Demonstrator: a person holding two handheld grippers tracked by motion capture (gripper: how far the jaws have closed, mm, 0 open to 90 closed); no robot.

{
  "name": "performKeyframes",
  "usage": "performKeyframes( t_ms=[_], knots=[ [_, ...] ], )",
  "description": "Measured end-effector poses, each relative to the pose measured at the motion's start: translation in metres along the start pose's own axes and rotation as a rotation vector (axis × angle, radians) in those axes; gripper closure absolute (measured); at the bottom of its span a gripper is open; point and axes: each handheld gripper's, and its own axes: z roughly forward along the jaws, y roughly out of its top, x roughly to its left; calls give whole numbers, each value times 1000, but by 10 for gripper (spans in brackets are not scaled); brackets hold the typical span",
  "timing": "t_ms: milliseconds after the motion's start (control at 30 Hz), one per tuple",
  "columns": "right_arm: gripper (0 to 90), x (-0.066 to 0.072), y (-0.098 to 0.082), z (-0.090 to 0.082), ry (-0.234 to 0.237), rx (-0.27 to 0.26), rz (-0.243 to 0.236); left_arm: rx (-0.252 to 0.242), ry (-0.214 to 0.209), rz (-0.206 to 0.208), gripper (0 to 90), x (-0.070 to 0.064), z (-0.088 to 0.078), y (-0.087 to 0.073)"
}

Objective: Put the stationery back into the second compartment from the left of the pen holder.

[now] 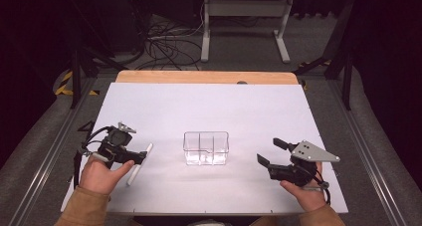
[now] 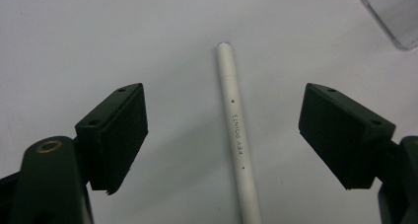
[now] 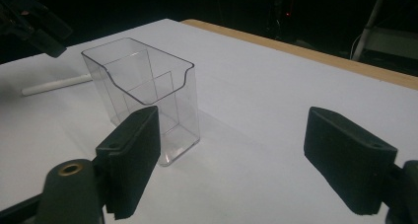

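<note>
A white pen [image 1: 140, 164] lies flat on the white table, at the left. My left gripper [image 1: 144, 156] hovers over it, open, its jaws straddling the pen [image 2: 237, 135] without touching. A clear plastic holder [image 1: 206, 147] with compartments stands upright at the table's middle. My right gripper [image 1: 271, 152] is open to the right of the holder [image 3: 143, 93], with nothing between its jaws. In the right gripper view the pen [image 3: 56, 85] lies beyond the holder, below the left gripper [image 3: 37, 21].
The white board [image 1: 209, 106] covers a wooden table whose far edge [image 1: 206, 77] shows at the back. A white table frame [image 1: 244, 22] and cables lie on the floor beyond. A corner of the holder [image 2: 394, 12] shows in the left gripper view.
</note>
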Motion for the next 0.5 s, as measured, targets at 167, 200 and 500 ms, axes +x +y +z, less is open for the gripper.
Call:
performKeyframes(
  t_ms=[167, 200, 500],
  knots=[
    [223, 0, 0, 0, 13, 5, 8, 52, -44, -27, 232, 3, 7, 0],
    [223, 0, -1, 0, 17, 4, 6, 56, -43, -27, 241, 4, 8, 0],
    [225, 0, -2, -1, 19, 5, 9, 62, -71, -52, 292, 6, 17, 0]
  ],
)
